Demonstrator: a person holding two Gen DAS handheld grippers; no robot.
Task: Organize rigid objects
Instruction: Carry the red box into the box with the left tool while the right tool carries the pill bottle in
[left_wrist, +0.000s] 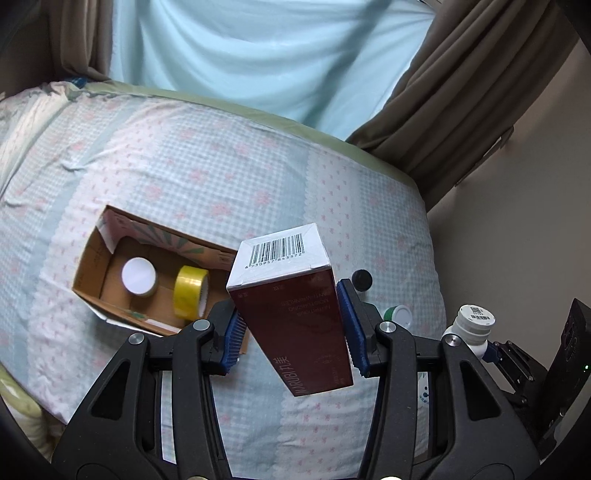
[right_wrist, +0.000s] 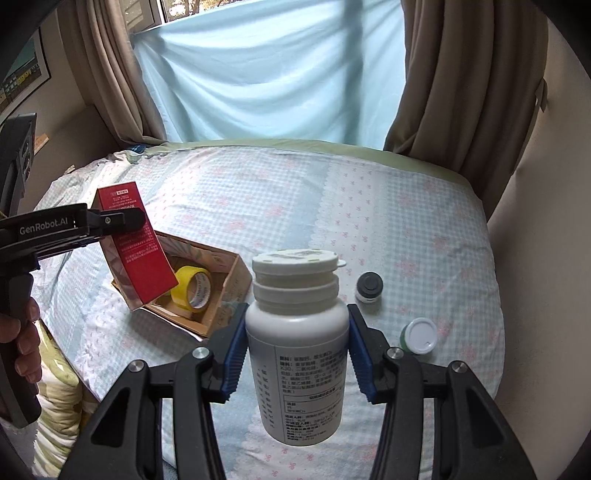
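1. A bed (right_wrist: 295, 192) with a pale blue checked sheet bearing pink flowers filled the middle of both views.
2. A light blue cloth (right_wrist: 266, 81) hung across the window at the top centre.
3. Brown curtains (right_wrist: 461, 92) flanked it at right and left.
4. A framed picture (right_wrist: 22, 74) hung at the upper left of the right wrist view.
5. A yellow-green floral quilt (right_wrist: 59, 398) lay at the lower left.

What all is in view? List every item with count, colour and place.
Carton: one, dark red, clamped in left gripper above the bed.
Bottle: one, white, clamped in right gripper.
Cardboard box: one, brown, open on the bed.
Tape roll: one, yellow, in the box.
Jar: one, white lid, in the box.
Small jars: black-capped, green with white lid, on the bed.
Bed: checked cover.
Curtains: brown.
Left gripper, right gripper, a hand.
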